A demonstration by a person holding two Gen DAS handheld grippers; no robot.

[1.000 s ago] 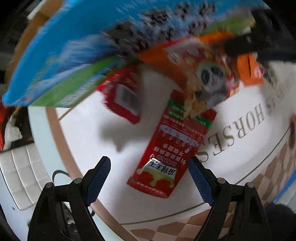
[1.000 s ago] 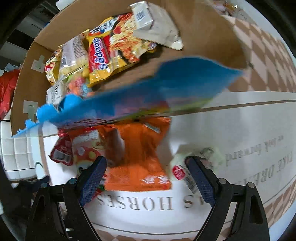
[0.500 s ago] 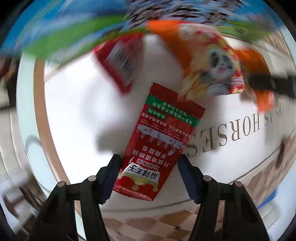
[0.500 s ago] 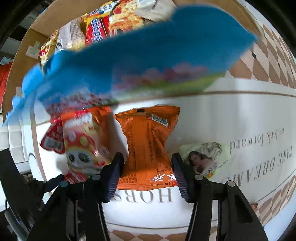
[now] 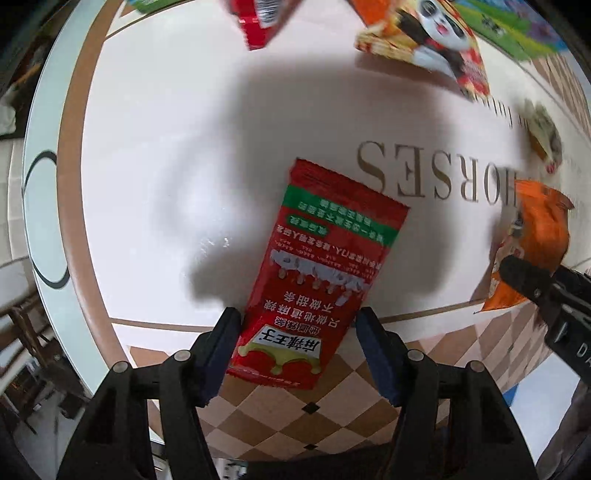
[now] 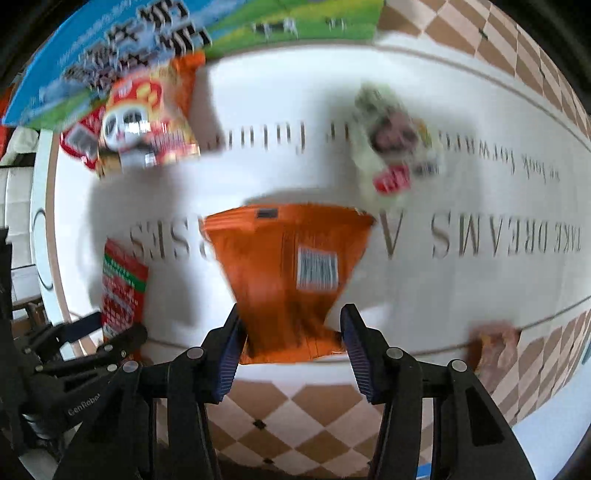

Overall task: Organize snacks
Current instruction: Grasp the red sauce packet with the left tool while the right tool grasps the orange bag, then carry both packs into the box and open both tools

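Note:
My left gripper [image 5: 299, 336] is open, its blue pads on either side of the near end of a long red snack packet [image 5: 321, 273] that lies flat on the white tablecloth [image 5: 166, 155]. My right gripper [image 6: 291, 339] is open, its pads either side of the near end of an orange snack bag [image 6: 288, 266]. The orange bag also shows in the left wrist view [image 5: 535, 243], and the red packet in the right wrist view [image 6: 123, 284]. Whether the pads touch the packets I cannot tell.
A panda-print bag [image 6: 144, 118], a small red packet [image 5: 258, 22], a pale green packet [image 6: 395, 140] and a big blue-green bag [image 6: 147, 44] lie further back. A brownish packet [image 6: 495, 350] sits at the right. The checkered cloth border [image 5: 310, 410] runs along the near edge.
Both grippers have dropped low and moved forward to the packets, the left around the red one, the right around the orange one. The blue-green bag now lies at the back.

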